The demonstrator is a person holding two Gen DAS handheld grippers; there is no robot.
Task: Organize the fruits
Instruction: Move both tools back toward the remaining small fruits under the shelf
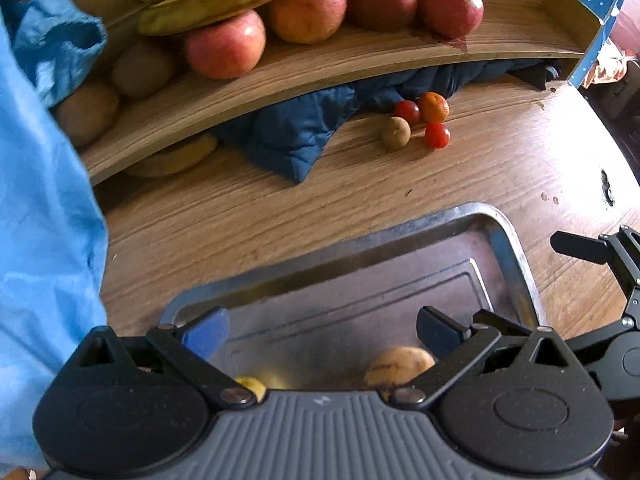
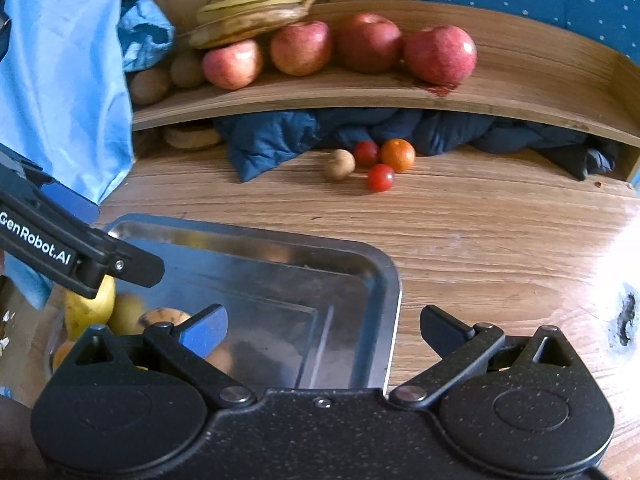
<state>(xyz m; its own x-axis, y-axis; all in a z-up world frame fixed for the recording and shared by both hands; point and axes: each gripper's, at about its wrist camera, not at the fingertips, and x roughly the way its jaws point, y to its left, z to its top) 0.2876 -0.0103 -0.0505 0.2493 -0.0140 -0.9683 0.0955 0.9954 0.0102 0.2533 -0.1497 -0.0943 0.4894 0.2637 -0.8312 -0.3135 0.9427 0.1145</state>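
Left wrist view: left gripper (image 1: 322,330) held spread, empty, over metal tray (image 1: 516,248) | right gripper (image 2: 324,328) likewise released, lower centre | pale fruit (image 1: 400,364), possibly a pear, lies in tray | four apples (image 2: 440,54) on wooden shelf (image 2: 520,92), upper frame.

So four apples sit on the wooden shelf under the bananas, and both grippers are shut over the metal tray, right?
Not quite: in both wrist views the left gripper and right gripper are open, holding nothing. The four apples, bananas, shelf and tray are as stated.
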